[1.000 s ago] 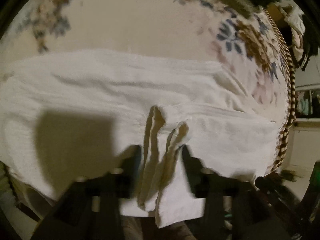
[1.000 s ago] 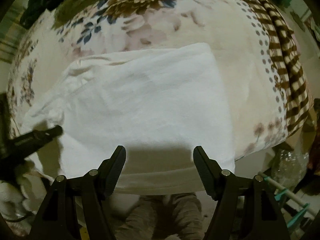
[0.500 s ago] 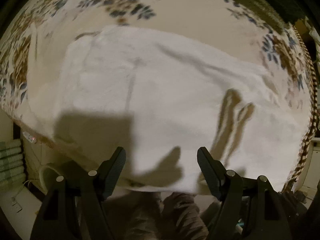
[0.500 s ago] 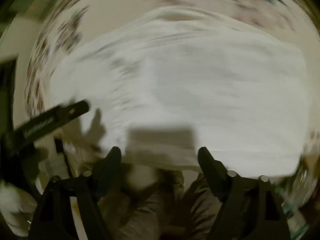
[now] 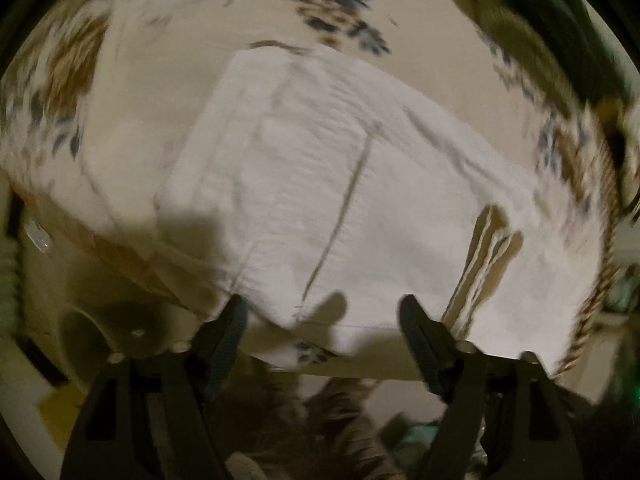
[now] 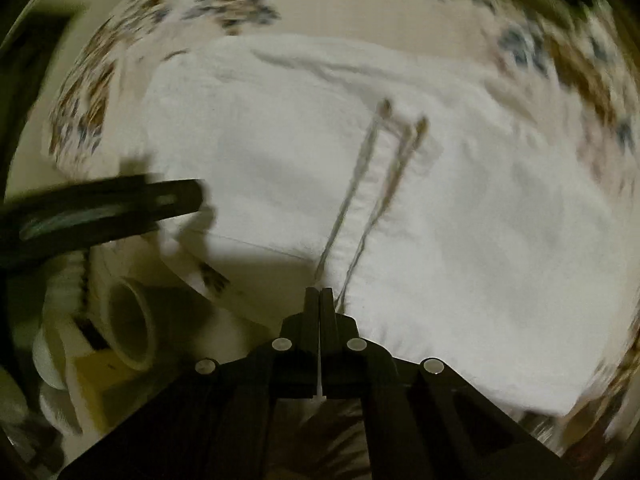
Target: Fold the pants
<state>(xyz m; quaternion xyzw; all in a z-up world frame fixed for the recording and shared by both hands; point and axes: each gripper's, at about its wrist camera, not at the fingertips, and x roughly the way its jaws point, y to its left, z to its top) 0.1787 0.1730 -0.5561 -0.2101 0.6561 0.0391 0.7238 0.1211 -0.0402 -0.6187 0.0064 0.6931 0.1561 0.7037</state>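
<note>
**White pants half folded on a floral bed, right claw pinched at the near hem**

Dim room, a bed with a floral bedspread (image 5: 132, 128) takes up most of both views; a striped blanket (image 5: 596, 300) trims its right side, clutter on the floor below is too blurred to name. The pants (image 5: 320, 184) lie flat across the bedspread, white, ribbed, partly folded, near edge hanging just over the side of the bed. Two drawstrings (image 6: 372, 184) trail loose over the top layer.

Left gripper (image 5: 322, 320) is spread wide, hovering over the near edge, nothing between its fingers. Right gripper (image 6: 319, 300) is closed tight at the near hem; a thin white sliver shows in the slot, probably the cloth or a string, can't confirm which.

Handling guess: light, soft, limp cloth, will sag and crease wherever unsupported, not slippery. Best taken at hem corners or along the fold edge, both layers together, strings tucked in so they don't drag
</note>
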